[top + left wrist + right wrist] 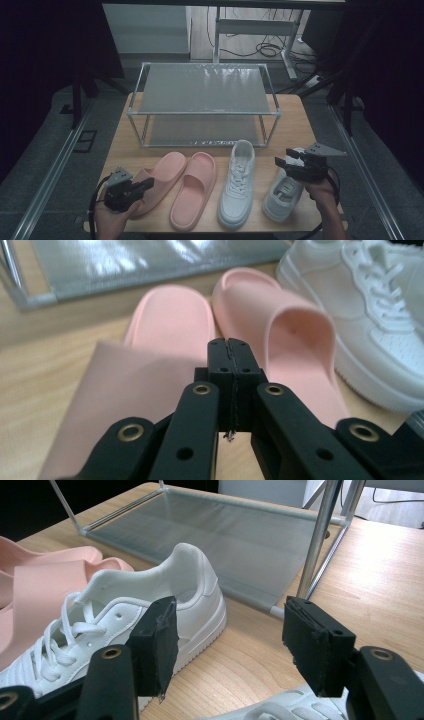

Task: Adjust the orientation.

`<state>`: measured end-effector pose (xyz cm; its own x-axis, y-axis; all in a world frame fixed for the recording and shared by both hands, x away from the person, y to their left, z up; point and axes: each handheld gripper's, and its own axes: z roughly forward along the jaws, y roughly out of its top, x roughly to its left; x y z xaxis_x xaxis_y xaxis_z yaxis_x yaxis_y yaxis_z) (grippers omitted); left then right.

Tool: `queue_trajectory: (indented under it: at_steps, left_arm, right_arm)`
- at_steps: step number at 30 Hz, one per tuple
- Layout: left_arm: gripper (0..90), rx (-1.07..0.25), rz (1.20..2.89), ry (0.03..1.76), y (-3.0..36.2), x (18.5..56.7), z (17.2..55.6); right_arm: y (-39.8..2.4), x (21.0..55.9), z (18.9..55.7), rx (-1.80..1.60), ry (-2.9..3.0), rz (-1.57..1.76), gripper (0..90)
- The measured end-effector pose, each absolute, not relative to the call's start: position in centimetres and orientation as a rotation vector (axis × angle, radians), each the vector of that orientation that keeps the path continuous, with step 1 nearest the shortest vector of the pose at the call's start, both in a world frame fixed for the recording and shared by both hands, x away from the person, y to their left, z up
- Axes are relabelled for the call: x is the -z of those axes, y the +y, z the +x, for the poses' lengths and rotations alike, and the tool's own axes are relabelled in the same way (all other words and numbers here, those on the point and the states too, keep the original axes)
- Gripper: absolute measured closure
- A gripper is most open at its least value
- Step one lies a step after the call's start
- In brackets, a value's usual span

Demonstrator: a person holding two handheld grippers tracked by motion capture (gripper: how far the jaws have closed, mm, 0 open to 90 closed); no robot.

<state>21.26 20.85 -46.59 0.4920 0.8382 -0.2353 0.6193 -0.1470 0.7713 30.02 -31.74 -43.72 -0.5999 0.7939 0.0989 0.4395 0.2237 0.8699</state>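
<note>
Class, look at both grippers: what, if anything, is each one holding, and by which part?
Nothing is held. The left gripper is shut, pads pressed together with nothing between them, above the left pink slipper. The right gripper is open over the right white sneaker.

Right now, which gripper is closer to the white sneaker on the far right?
Right. The right gripper hovers just over that sneaker, jaws open. The left gripper is across the table, shut above the outer pink slipper.

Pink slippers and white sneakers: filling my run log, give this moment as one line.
left tongs: shut, empty, over left pink slipper | right tongs: open, above right white sneaker | rack: empty
</note>
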Motion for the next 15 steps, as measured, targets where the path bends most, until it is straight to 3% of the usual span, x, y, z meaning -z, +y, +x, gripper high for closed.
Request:
queue_trajectory:
  at_steps: [15]
  left_arm:
    - [90.0,-0.274,1.977,1.241,17.8,50.4,21.0]
  right_arm:
    - [-31.3,44.1,29.9,-1.308,2.160,1.146,39.2]
